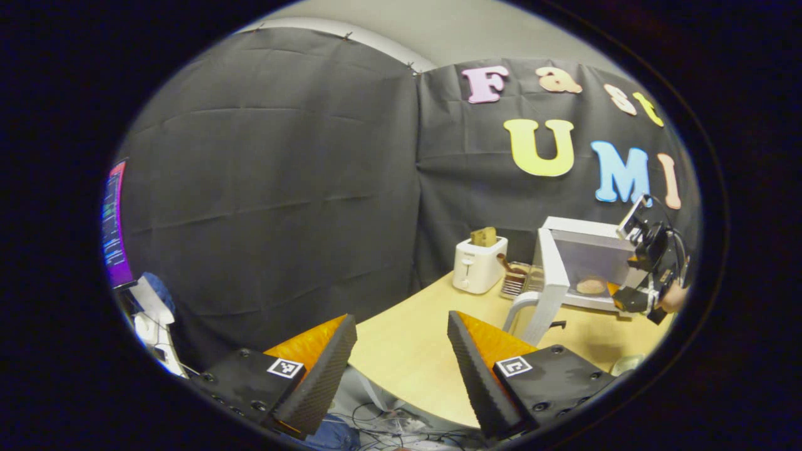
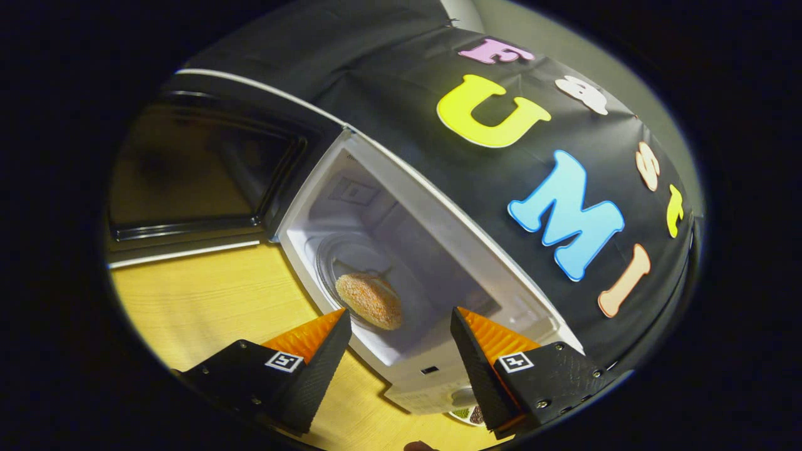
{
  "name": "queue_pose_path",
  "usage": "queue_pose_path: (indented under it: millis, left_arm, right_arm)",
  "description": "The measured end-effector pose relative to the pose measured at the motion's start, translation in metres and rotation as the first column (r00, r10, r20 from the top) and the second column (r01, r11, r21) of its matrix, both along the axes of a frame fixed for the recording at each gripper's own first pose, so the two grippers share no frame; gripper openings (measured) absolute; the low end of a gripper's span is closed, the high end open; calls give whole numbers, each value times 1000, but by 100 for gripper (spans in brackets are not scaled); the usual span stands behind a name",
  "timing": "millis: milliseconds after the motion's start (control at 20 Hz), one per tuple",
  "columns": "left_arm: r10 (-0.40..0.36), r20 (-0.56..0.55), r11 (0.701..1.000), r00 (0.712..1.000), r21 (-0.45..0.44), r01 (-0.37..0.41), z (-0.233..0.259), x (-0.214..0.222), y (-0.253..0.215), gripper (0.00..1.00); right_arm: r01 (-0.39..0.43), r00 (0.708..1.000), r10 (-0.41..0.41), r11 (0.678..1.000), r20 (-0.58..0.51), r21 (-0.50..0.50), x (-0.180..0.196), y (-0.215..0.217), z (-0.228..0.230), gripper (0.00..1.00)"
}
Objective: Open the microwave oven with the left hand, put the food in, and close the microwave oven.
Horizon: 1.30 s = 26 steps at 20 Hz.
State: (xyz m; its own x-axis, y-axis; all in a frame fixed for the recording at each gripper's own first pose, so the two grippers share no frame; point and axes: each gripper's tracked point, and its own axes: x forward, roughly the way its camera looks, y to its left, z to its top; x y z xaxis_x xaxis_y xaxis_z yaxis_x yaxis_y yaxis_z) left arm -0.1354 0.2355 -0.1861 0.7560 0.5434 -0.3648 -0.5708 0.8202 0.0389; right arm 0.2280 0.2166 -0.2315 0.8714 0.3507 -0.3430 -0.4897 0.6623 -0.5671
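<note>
In the right gripper view the white microwave (image 2: 438, 219) stands with its door (image 2: 188, 169) swung wide to the left. A round breaded patty (image 2: 368, 300) lies on the turntable inside. My right gripper (image 2: 398, 351) is open just in front of the cavity, nothing between its fingers. In the left gripper view my left gripper (image 1: 401, 363) is open over the table's near edge, well back from the microwave (image 1: 589, 263). The open door (image 1: 550, 282) and the patty (image 1: 591, 286) show at the right, with the right gripper (image 1: 645, 297) and a hand beside the opening.
A white toaster (image 1: 477, 264) with a slice in it stands on the wooden table (image 1: 413, 351), left of the microwave. A wire rack (image 1: 517, 279) with food sits between them. Cables and a monitor (image 1: 116, 225) lie off the table's left.
</note>
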Motion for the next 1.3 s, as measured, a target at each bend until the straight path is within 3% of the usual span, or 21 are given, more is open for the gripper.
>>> queue_pose_path:
  millis: [350,650,950,1000,1100,1300]
  left_arm:
    - [-153,-5,987,988,-58,153,-34,72,7,96]
    - [-299,-26,945,954,-147,292,-80,114,-12,94]
    - [-400,-61,905,914,-187,383,-104,144,-37,8]
    - [-429,-53,889,902,-203,411,-103,147,-52,8]
    - [-445,-69,886,893,-180,427,-103,151,-62,8]
    - [-531,-35,835,847,-195,515,-90,160,-112,8]
  right_arm:
    - [122,989,-138,970,62,210,-50,-58,91,97]
    - [200,960,-246,937,136,286,-93,-103,147,97]
    - [266,943,-318,898,98,351,-148,-129,151,97]
    - [272,942,-323,897,96,349,-154,-134,149,97]
    - [288,935,-341,891,100,350,-163,-148,151,97]
    - [342,920,-389,864,59,369,-174,-175,147,97]
